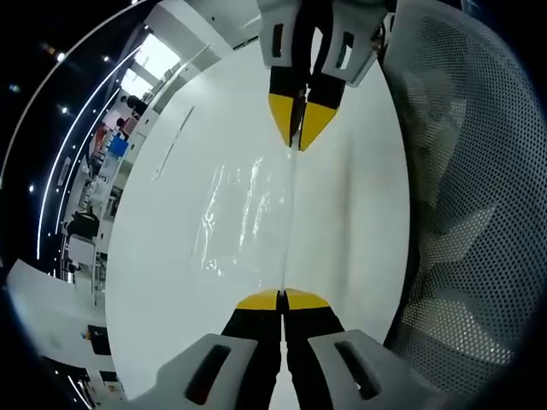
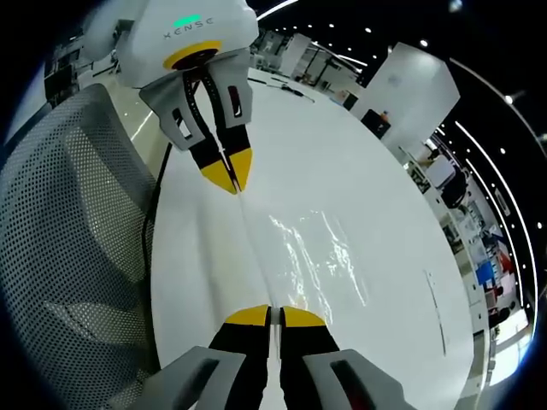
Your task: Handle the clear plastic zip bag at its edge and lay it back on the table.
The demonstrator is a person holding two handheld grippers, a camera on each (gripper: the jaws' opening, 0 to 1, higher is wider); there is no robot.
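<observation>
The clear plastic zip bag (image 1: 248, 205) shows as a glossy, wrinkled sheet over the white table (image 1: 359, 196). One edge of it is stretched in a straight line between the two grippers. In the left gripper view my left gripper (image 1: 282, 299), yellow-tipped, is shut on the near end of that edge. My right gripper (image 1: 299, 130) comes in from the top, shut on the far end. The right gripper view has the right gripper (image 2: 275, 314) shut on the bag (image 2: 312, 248) and the left gripper (image 2: 229, 178) pinching the opposite end. Whether the sheet touches the table (image 2: 342, 145) I cannot tell.
A grey mesh office chair (image 1: 461, 171) stands close against one side of the table, and it is on the left in the right gripper view (image 2: 68, 213). Beyond the table's far side lies an open hall with desks and equipment (image 1: 107, 162).
</observation>
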